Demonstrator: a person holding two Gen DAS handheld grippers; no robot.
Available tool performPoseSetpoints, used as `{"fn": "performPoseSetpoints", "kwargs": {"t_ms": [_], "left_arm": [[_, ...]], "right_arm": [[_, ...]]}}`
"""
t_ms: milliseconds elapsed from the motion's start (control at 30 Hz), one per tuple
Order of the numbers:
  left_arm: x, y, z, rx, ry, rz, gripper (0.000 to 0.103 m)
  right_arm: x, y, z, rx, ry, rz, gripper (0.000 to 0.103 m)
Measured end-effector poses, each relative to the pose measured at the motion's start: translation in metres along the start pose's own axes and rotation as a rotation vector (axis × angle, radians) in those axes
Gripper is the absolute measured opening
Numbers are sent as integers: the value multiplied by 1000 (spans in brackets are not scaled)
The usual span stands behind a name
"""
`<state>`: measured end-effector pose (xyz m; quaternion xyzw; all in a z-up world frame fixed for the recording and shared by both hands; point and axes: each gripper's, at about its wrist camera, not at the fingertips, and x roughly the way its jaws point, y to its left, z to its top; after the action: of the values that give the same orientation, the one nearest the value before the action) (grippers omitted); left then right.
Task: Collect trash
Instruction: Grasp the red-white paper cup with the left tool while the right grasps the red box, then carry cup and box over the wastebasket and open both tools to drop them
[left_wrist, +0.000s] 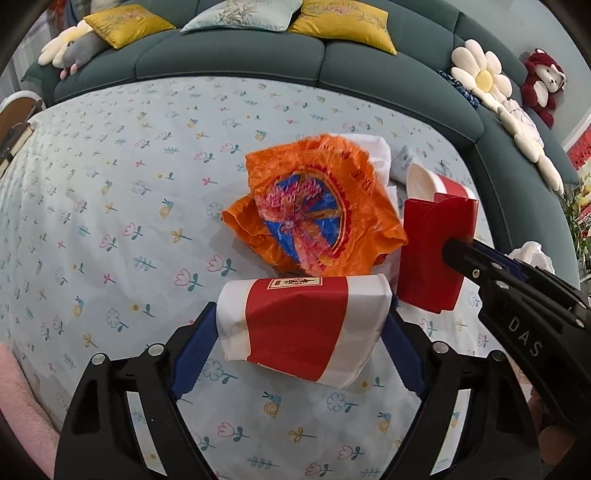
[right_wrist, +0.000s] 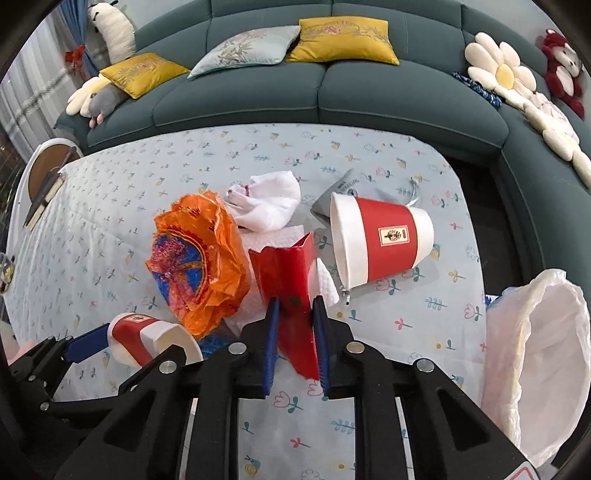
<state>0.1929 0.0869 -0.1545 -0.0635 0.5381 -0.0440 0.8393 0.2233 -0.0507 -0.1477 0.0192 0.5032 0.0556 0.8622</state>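
My left gripper (left_wrist: 299, 332) is shut on a red-and-white paper cup (left_wrist: 301, 326), held sideways just above the table; it also shows in the right wrist view (right_wrist: 147, 338). My right gripper (right_wrist: 295, 317) is shut on a crumpled red paper box (right_wrist: 290, 280), seen from the left wrist view (left_wrist: 434, 251) too. A crumpled orange plastic bag (left_wrist: 314, 210) (right_wrist: 199, 258) lies between them. A second red-and-white cup (right_wrist: 384, 240) lies on its side farther right. White tissue (right_wrist: 267, 203) lies behind the bag.
The table wears a pale blue flowered cloth (left_wrist: 110, 221). A bin lined with a white plastic bag (right_wrist: 546, 354) stands at the table's right edge. A dark green sofa (right_wrist: 332, 85) with cushions and plush toys curves behind and to the right.
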Motion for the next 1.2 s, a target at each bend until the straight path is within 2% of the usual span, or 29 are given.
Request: {"fn": "performPoseSetpoints", "kwargs": {"t_ms": [300,667,1000,1200], "left_arm": [[-48,-22,8,18,-89,-47,81],[-121,-104,21,146,-232,-126,81],[-174,-192,6,288,-322,-191,81],[-180,-238,-7,375,-323,-234,81]], "right_arm": [[-67,-23,13,39,-128,11,15],[-167,-73,18,78,-298,-54,15],[-238,-139,-11,133,-394,-142,15],[-258,-181,-36,177,-407,-193,15]]}}
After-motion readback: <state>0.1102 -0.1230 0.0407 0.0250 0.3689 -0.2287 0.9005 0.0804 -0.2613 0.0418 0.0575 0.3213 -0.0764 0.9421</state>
